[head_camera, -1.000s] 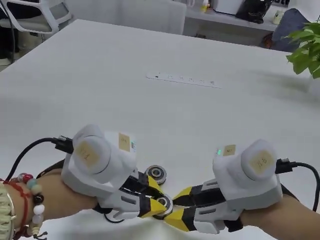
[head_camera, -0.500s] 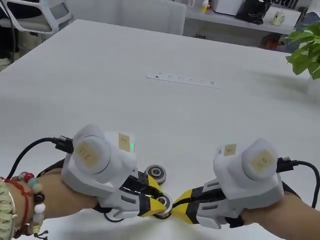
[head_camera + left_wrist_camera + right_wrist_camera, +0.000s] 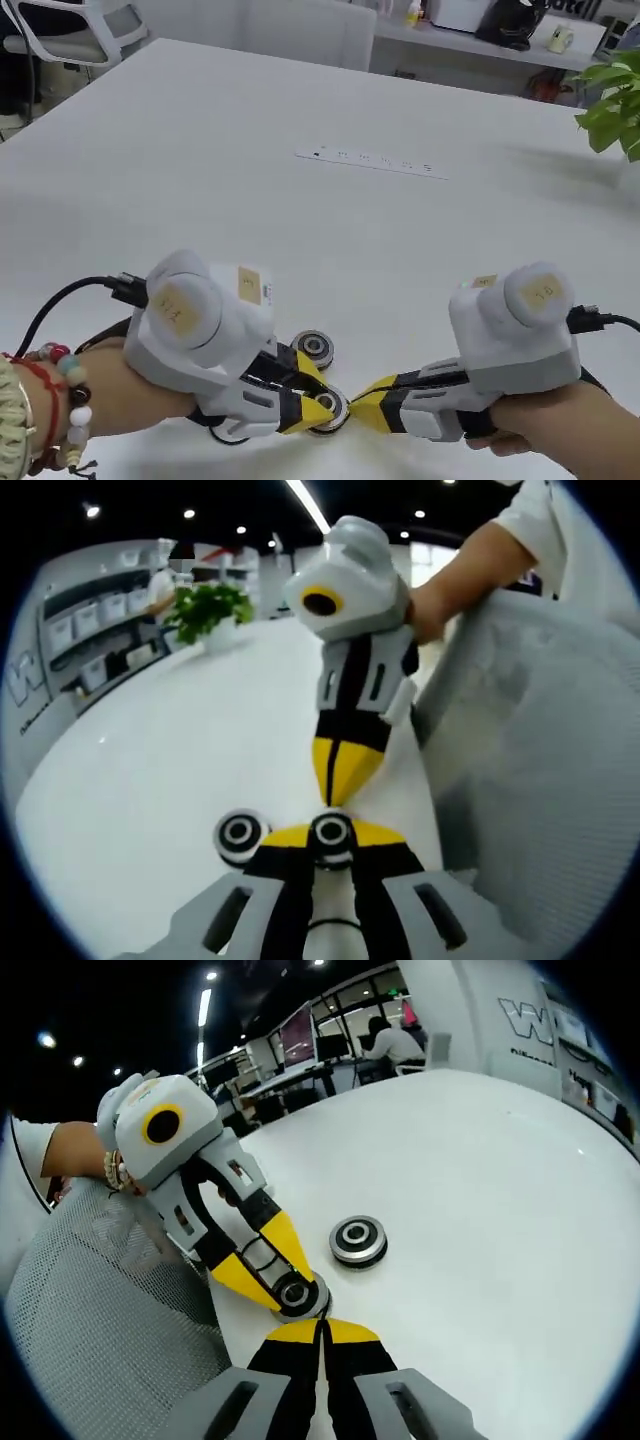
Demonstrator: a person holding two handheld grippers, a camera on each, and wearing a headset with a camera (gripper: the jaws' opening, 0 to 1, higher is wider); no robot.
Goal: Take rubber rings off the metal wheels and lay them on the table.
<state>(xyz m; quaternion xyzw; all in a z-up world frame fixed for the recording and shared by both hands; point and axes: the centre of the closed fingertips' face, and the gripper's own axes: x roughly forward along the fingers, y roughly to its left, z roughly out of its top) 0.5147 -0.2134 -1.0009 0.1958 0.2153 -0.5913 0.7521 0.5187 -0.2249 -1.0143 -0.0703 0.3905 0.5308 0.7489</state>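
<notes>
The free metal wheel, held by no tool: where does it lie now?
In the head view the free wheel lies on the table, just beyond the left tool that grips the other wheel.

Your white worktop (image 3: 200,150) carries a slim pale strip (image 3: 372,160), flat near its middle. Closer to you, one metal wheel (image 3: 313,347) lies flat on the surface, and a second wheel (image 3: 328,408) sits just beside it, nearer your edge.
</notes>
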